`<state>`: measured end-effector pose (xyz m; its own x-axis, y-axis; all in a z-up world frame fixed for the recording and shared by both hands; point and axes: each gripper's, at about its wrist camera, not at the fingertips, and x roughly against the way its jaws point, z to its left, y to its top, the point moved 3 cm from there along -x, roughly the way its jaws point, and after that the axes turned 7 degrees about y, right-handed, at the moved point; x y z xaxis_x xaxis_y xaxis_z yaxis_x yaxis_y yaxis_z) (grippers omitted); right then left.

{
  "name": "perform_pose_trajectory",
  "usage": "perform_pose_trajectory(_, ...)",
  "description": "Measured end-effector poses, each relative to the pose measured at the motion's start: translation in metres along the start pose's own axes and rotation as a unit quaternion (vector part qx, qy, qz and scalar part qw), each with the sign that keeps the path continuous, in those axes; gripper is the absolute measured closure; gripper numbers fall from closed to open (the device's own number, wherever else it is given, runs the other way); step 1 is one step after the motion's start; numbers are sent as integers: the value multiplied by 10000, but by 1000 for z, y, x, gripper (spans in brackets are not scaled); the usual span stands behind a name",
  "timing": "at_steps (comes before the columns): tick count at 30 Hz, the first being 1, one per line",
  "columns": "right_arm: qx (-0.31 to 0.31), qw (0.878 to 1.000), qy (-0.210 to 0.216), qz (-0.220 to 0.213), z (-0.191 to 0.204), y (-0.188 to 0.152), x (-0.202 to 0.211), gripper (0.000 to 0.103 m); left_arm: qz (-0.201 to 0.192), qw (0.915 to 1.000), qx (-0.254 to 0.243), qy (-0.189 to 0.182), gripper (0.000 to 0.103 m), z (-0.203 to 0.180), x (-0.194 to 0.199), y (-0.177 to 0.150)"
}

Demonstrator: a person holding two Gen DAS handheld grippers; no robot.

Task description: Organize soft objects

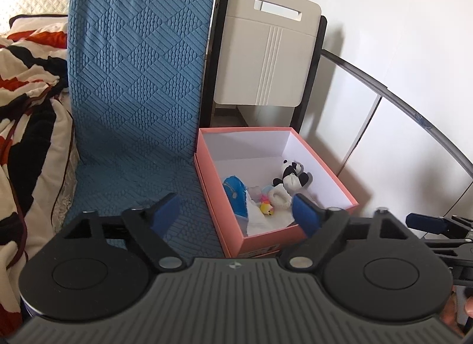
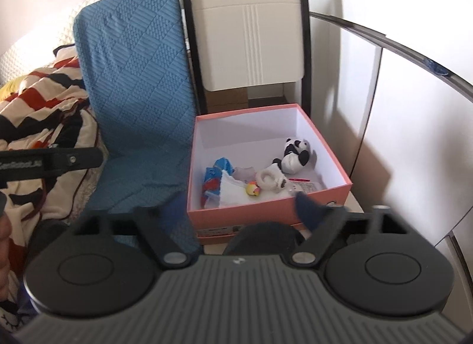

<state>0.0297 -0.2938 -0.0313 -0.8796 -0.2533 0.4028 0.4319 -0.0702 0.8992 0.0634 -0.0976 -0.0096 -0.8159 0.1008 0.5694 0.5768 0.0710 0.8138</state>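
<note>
Panda plush lies in the pink box beside a blue pouch and small toys. Box sits against the blue cushion. Left hand-held gripper spread, empty; right hand-held gripper likewise. Risk: a finger dipping in could catch the rim and shove the light box.

One pink box, one panda plush, one blue cushion, two grippers: left gripper, right gripper

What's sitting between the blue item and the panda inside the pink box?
A white fluffy ring-shaped toy and small yellow toy lie between blue item and panda, clearest in right wrist view.
</note>
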Motion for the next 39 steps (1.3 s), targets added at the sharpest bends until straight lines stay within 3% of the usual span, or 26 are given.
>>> perform_pose_trajectory(4,-103,9999,-53,125,-6,-2,-4,16,-5,10000,-36,27,2,-1,0,-1)
perform_pose_trajectory(7,-193,9997,-31,158,-8,-4,-5,0,17,9999,-42,94,1,-1,-2,-1)
perform_pose_trajectory(39,-128,9998,-80,117,0,10,-14,0,151,9990,326,250,0,23,-5,11)
